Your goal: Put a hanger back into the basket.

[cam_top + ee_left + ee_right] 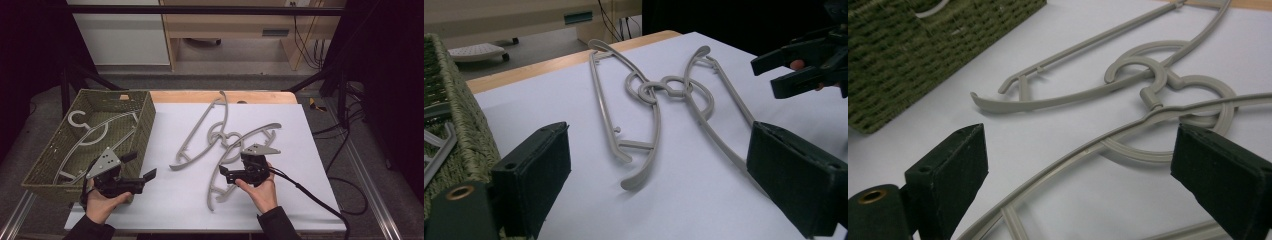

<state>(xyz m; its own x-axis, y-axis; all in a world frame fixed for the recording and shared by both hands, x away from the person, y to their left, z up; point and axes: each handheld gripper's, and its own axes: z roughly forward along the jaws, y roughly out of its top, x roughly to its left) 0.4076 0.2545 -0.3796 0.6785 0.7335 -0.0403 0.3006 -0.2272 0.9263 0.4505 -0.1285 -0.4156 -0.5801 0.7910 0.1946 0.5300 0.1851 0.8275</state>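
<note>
Basket (145,120), one, woven and olive green, at the left edge of the white worktop (175,200), partly overhanging it. Inside, one pale grey hanger in the basket (92,135), hook toward the far left corner, lying slanted along the floor of the weave.

Left tongs (149,175), just beside the basket's near right corner, low over the sheet and aimed rightward; jaws spread wide, released, nothing between the pads. Seen along the left gripper view, same wide gap, bare white sheet within it and the basket wall (464,135) close on the left pad's side.

Two more grey hangers out on the worktop, mid-sheet, making three in all. Left hanger (202,132) running from near the far wooden edge down toward the middle; right hanger (240,155) slanting from far right to near centre. Hooks interlocked where the two meet, touching, also clear in the left gripper view (669,90) and the right gripper view (1168,85).

Right tongs (223,175), on the near part of the right hanger, jaws parted, pads straddling its long arm (1073,155) without pressing on it. Right hand (260,187) behind, cable trailing off toward the near right corner.

Counts: one basket, three hangers, two tongs.
</note>
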